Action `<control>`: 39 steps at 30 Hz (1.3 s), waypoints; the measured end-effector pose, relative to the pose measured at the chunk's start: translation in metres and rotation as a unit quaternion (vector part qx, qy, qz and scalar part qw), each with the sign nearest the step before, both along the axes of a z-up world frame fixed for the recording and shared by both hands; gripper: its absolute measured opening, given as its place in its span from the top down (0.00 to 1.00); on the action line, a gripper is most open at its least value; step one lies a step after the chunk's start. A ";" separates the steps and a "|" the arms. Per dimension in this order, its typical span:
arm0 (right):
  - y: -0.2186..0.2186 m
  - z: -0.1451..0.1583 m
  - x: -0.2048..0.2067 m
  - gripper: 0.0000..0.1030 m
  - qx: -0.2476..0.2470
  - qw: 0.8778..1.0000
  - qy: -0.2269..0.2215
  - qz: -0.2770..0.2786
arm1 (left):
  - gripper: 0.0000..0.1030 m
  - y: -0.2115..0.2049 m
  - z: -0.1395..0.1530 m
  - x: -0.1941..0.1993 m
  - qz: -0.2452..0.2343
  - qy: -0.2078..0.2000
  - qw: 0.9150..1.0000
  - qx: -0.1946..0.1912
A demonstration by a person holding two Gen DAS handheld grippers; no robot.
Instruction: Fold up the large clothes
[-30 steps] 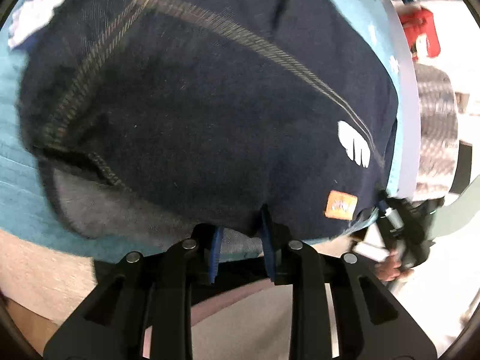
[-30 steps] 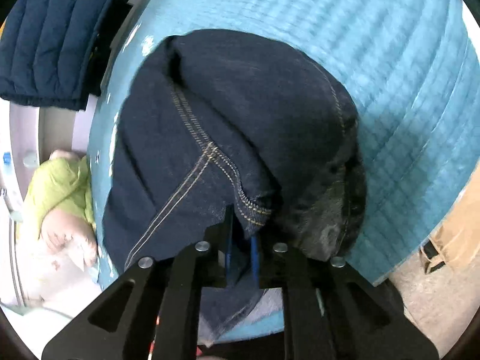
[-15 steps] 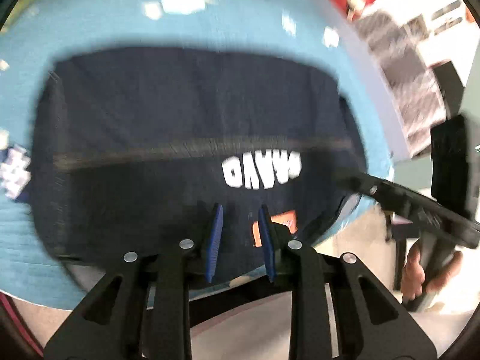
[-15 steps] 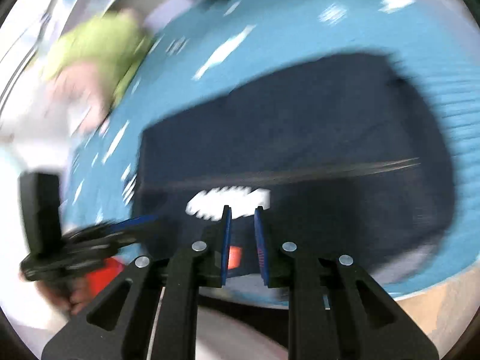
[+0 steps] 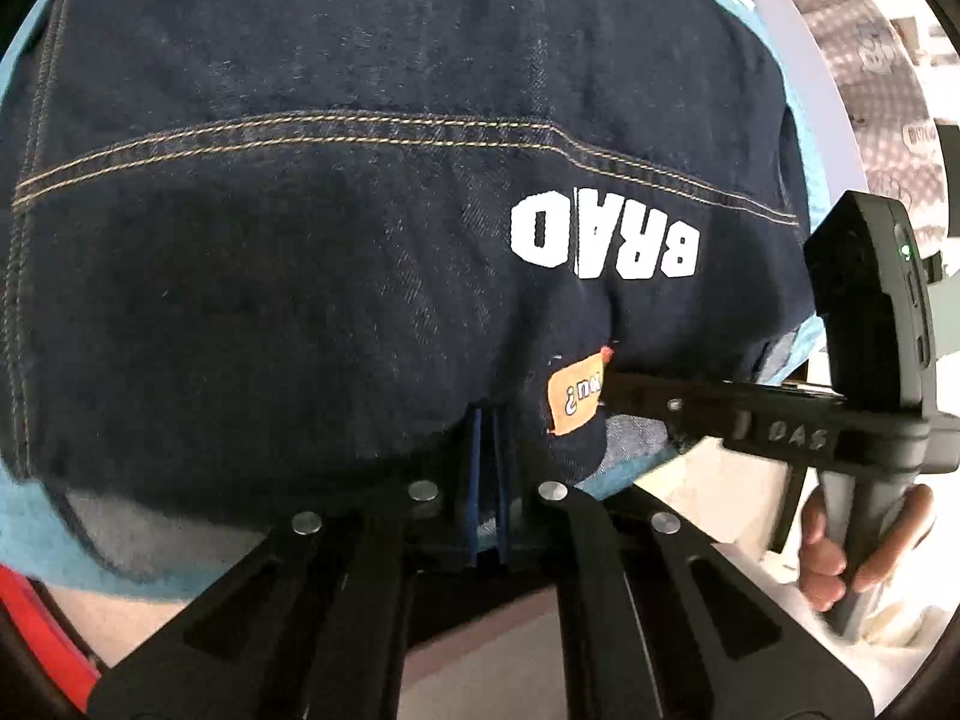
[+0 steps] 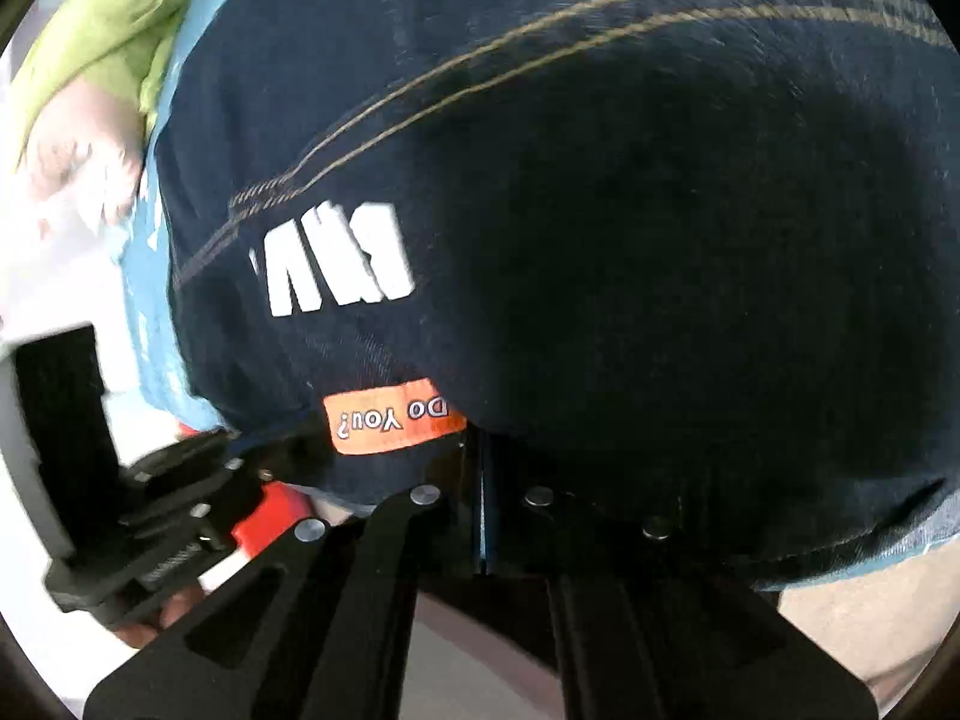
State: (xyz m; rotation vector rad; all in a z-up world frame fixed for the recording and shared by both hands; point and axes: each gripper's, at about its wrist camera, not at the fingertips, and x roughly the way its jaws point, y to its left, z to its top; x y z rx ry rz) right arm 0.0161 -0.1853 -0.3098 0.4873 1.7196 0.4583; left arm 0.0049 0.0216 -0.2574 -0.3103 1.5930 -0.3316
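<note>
Two grippers pinch the jeans' near edge | left gripper [image 5: 489,426]: jaws just closed on denim left of the orange tag [image 5: 576,399] | right gripper [image 6: 483,450]: jaws just closed on the hem right of that tag | jeans [image 5: 336,228]: folded, flat on a blue cover [image 5: 36,531] | green cloth [image 6: 96,42] at far left.

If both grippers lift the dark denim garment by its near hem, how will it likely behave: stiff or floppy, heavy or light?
The denim garment would probably sag between the grip points, since it already drapes in soft mounds on the blue cover. Its thick weave and double-stitched seam suggest it is fairly heavy for cloth. Slipping seems unlikely given the coarse fabric.
</note>
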 end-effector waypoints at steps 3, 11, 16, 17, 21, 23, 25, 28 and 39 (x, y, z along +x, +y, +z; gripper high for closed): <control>0.012 0.046 -0.003 0.94 0.002 0.997 -0.065 0.037 | 0.94 -0.007 0.045 -0.007 -0.028 -0.056 0.998 0.019; 0.029 -0.009 0.008 1.00 -0.020 0.997 -0.055 0.039 | 0.95 -0.030 -0.006 0.010 -0.061 -0.031 0.997 0.043; 0.017 0.022 0.016 0.95 0.005 0.998 -0.060 0.023 | 0.97 -0.021 0.012 0.014 -0.065 -0.033 0.997 0.031; 0.011 0.029 0.015 0.94 0.000 0.997 -0.073 0.023 | 0.96 -0.018 0.019 0.012 -0.067 -0.040 0.996 0.041; -0.013 0.047 0.022 0.93 -0.127 0.981 -0.144 0.036 | 0.96 0.000 0.051 0.006 -0.044 -0.077 0.992 0.086; -0.030 0.007 0.025 0.98 -0.132 0.984 -0.118 0.028 | 0.97 0.019 0.026 0.006 -0.026 -0.059 0.983 0.171; -0.054 -0.007 0.029 1.00 -0.070 0.991 -0.111 -0.015 | 0.97 0.030 -0.006 0.006 -0.002 -0.048 0.983 0.178; -0.069 0.014 0.032 1.00 -0.101 0.991 -0.089 -0.018 | 0.97 0.043 0.016 0.009 0.012 -0.039 0.983 0.180; -0.129 0.038 0.030 0.94 -0.128 0.982 -0.107 -0.093 | 0.97 0.102 0.048 0.005 0.102 -0.047 0.978 0.179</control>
